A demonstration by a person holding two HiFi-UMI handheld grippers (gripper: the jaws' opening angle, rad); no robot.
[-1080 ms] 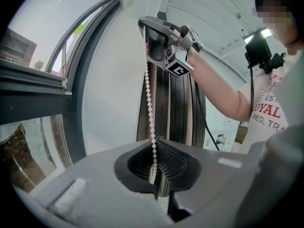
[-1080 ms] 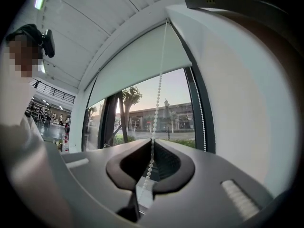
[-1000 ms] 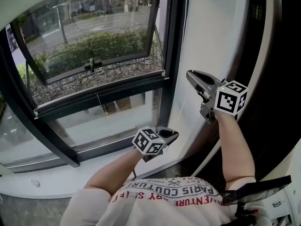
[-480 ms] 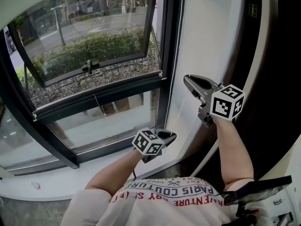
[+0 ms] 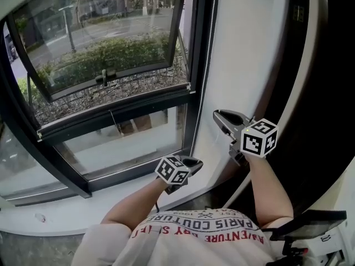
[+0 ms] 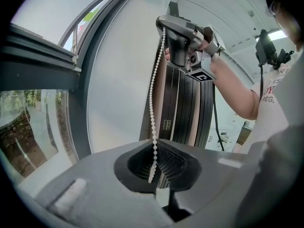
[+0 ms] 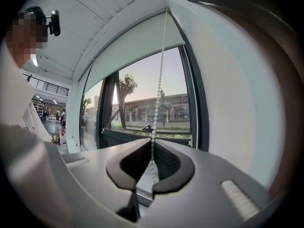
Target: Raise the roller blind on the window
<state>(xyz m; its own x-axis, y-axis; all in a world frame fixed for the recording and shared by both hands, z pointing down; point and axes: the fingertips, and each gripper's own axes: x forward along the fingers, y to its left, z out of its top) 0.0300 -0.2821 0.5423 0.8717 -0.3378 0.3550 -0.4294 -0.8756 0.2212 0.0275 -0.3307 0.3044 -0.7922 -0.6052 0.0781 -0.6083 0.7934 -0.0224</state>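
Against the frame one second ago, both grippers are sitting lower in the head view. The left gripper (image 5: 195,161) is down slightly beside the bottom corner of the window (image 5: 111,54). The right gripper (image 5: 217,115) is down more, now level with the lower fixed pane rather than with the bottom rail of the open sash. In the left gripper view, the left gripper (image 6: 154,148) is keeping its fingers closed on the bead chain (image 6: 153,103). From there the chain is running taut up to the right gripper (image 6: 164,26). In the right gripper view, the right gripper (image 7: 153,146) is likewise clamping the bead chain (image 7: 159,89), which is rising straight to the top of the frame. The roller blind (image 7: 133,56) is hanging there over the upper part of the glass only, and it is out of the head view. The person's white shirt (image 5: 199,231) is showing upside-down print reading "PARIS COUTURE"; the line beneath it is only partly legible. The window frame is black, and the upper sash is tilting outward over a hedge (image 5: 105,51) and a street. A white sill (image 5: 50,215) is running below the glass, a white wall (image 5: 244,49) is standing to its right, and dark curved panels (image 5: 327,93) are lying further right.
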